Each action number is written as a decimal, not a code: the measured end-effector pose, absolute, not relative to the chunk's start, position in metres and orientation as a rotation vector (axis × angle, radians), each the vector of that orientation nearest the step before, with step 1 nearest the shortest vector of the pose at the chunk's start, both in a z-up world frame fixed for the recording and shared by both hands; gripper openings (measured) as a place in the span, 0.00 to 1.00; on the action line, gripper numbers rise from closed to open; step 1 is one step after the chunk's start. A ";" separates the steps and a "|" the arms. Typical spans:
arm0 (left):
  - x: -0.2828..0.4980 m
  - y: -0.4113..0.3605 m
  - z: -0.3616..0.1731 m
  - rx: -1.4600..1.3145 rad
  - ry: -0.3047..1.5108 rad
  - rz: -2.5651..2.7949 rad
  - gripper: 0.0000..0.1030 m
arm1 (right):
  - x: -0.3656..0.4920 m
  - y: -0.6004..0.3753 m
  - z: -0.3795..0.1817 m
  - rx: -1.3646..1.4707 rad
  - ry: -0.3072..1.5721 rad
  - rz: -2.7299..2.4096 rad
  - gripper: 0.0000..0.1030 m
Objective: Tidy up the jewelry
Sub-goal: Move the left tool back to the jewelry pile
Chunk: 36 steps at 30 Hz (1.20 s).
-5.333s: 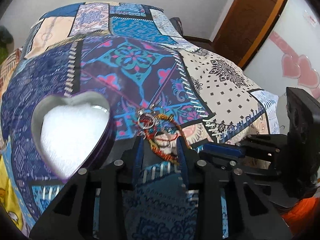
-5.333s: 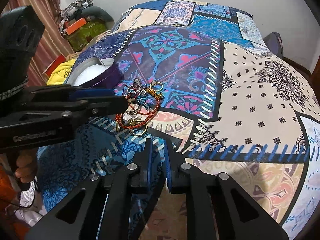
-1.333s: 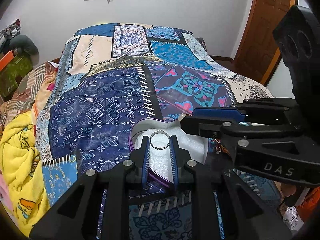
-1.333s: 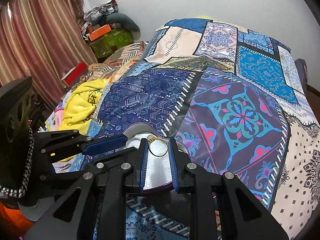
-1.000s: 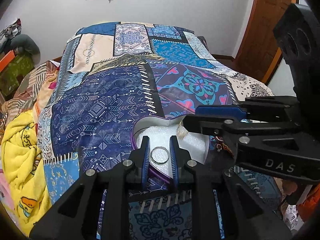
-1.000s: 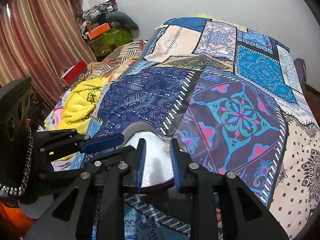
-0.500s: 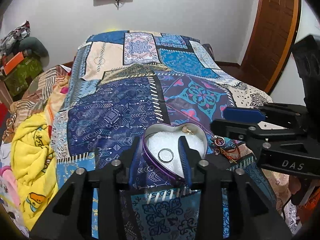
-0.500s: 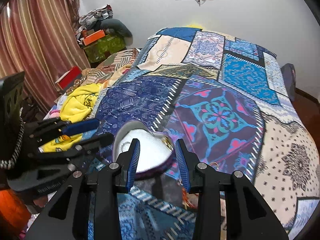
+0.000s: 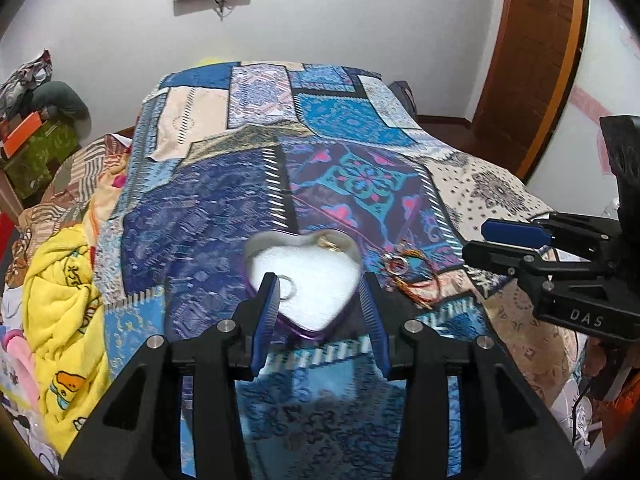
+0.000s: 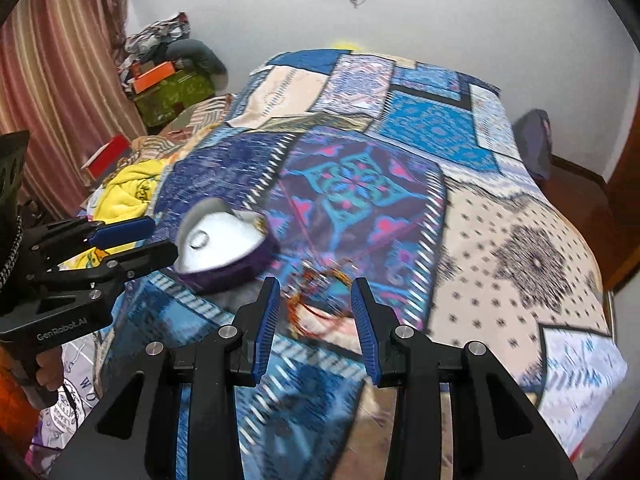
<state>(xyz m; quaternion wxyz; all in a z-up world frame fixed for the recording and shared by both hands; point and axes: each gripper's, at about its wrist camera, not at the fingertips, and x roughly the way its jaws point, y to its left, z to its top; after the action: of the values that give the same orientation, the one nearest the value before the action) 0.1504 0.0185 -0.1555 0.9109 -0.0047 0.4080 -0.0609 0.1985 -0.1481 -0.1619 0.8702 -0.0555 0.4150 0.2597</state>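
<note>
Jewelry is split between two spots here. A silver ring (image 9: 286, 291) and a gold ring (image 9: 329, 244) are seen lying on the white padding inside the heart-shaped tin (image 9: 304, 276), which is set on the patchwork bedspread (image 9: 224, 208). The silver one is near the tin's left edge, partly hidden behind a blue finger pad (image 9: 267, 312); the gold one is up by the far rim. The rest, a tangled pile of red-orange bracelets and rings (image 9: 412, 276), is left on the bedspread just right of the tin, not touching it as far as can be told.

The left gripper (image 9: 318, 312) is held above the near side of the tin with its fingers spread wide, nothing between them. The right gripper (image 10: 314, 312) is also spread wide and empty, and the tangle is framed between its fingers in the right wrist view, though that view is pretty blurry so details can't be made out. A yellow blanket (image 9: 64, 280) is bunched at the bed's left edge.
</note>
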 end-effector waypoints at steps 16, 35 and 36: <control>0.177 -0.038 -0.202 -0.034 0.984 -0.259 0.40 | 0.202 -0.203 -0.194 -0.070 0.967 0.454 0.33; 0.241 -0.056 -0.224 -0.016 0.997 -0.230 0.33 | 0.233 -0.202 -0.206 0.004 0.988 0.499 0.33; 0.242 -0.058 -0.224 -0.015 1.000 -0.235 0.31 | 0.234 -0.203 -0.206 0.006 0.986 0.500 0.33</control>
<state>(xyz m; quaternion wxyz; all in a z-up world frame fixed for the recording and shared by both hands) 0.2424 -0.0575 -0.2245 0.8709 -0.0072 0.4783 -0.1126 0.2337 -0.2025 -0.2065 0.8510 0.0029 0.4684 0.2374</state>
